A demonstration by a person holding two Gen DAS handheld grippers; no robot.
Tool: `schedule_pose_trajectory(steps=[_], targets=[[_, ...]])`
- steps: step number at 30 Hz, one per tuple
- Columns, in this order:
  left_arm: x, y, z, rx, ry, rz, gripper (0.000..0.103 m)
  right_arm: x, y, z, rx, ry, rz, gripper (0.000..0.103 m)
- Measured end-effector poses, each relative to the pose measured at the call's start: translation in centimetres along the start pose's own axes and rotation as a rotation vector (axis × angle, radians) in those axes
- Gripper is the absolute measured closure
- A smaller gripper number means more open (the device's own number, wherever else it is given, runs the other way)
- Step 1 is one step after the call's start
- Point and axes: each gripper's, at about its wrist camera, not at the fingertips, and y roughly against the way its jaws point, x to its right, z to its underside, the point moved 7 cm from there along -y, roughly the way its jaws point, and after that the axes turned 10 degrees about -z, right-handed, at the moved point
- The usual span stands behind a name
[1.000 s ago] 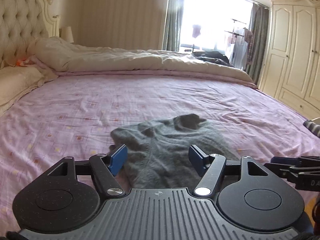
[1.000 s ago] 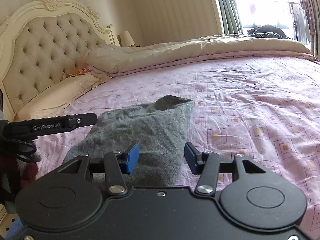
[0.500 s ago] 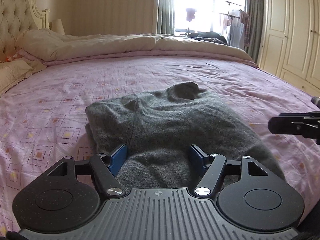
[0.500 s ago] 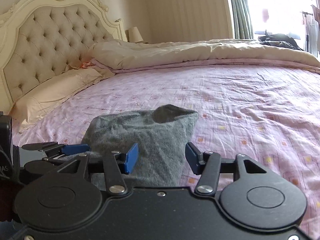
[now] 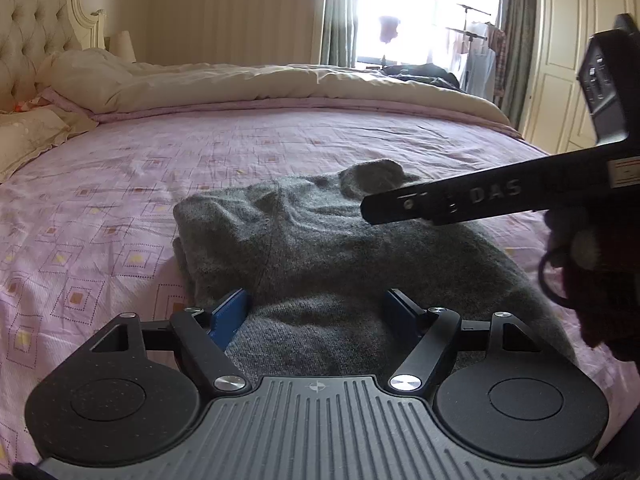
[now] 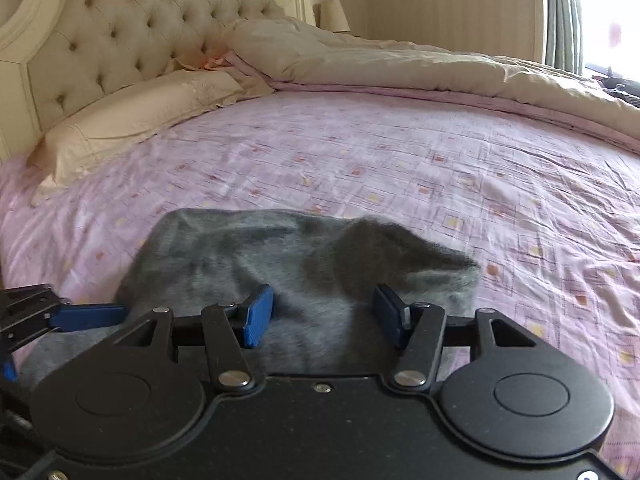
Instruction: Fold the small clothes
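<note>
The left tool (image 5: 316, 312) has just opened wider over the grey sweater (image 5: 320, 248); the right tool (image 6: 322, 316) swings across, open, both holding nothing, ready to fold.

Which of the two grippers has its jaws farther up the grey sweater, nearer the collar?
The right gripper: the collar lies just beyond its jaws. The left gripper sits over the sweater's near end.

A home bedroom — tufted headboard (image 6: 120, 28), pink-sheeted bed (image 5: 280, 140), pillow (image 6: 132, 116), white wardrobe (image 5: 568, 60).
</note>
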Motion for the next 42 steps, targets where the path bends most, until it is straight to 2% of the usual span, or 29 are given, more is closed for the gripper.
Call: schedule_pose_trajectory(steps=[7, 10, 13, 15, 16, 19, 21, 22, 26, 30, 35, 42], targets=[[-0.2, -0.1, 0.2, 0.004, 0.009, -0.004, 0.026, 5.9, -0.8, -0.7, 0.025, -0.11, 0.176, 0.041], [-0.1, -0.1, 0.1, 0.003, 0.007, -0.005, 0.025, 7.9, 0.4, -0.8, 0.054, -0.184, 0.236, 0.041], [-0.1, -0.1, 0.0, -0.003, 0.01, -0.006, 0.025, 7.8, 2.9, -1.0, 0.112, -0.207, 0.26, 0.04], [-0.1, -0.1, -0.2, -0.009, 0.01, -0.006, 0.024, 6.9, 4.9, -1.1, 0.153, -0.196, 0.264, 0.031], [-0.1, 0.0, -0.3, -0.011, 0.013, -0.006, 0.024, 6.3, 5.9, -1.2, 0.173, -0.188, 0.262, 0.023], [-0.5, 0.4, -0.8, -0.009, 0.038, -0.004, 0.024, 4.1, 8.7, -1.1, 0.214, -0.165, 0.248, 0.013], [-0.9, 1.2, -1.2, -0.006, 0.046, -0.027, 0.023, 2.7, 10.4, -0.8, 0.234, -0.168, 0.241, 0.002], [-1.0, 1.5, -1.4, -0.004, 0.049, -0.041, 0.022, 1.9, 11.0, -0.6, 0.242, -0.173, 0.237, 0.0], [-2.1, 3.8, -2.1, 0.001, 0.077, -0.112, 0.001, -0.7, 13.0, 0.8, 0.236, -0.206, 0.213, 0.0], [-2.9, 6.1, -2.7, -0.003, 0.098, -0.174, 0.0, -2.8, 13.8, 2.7, 0.179, -0.223, 0.217, 0.0], [-2.8, 8.2, -2.7, -0.018, 0.102, -0.199, 0.0, -4.6, 15.1, 4.8, 0.124, -0.249, 0.288, 0.0], [-1.6, 10.0, -1.1, -0.085, 0.13, -0.141, 0.0, -7.0, 16.9, 6.6, 0.092, -0.285, 0.286, 0.0]])
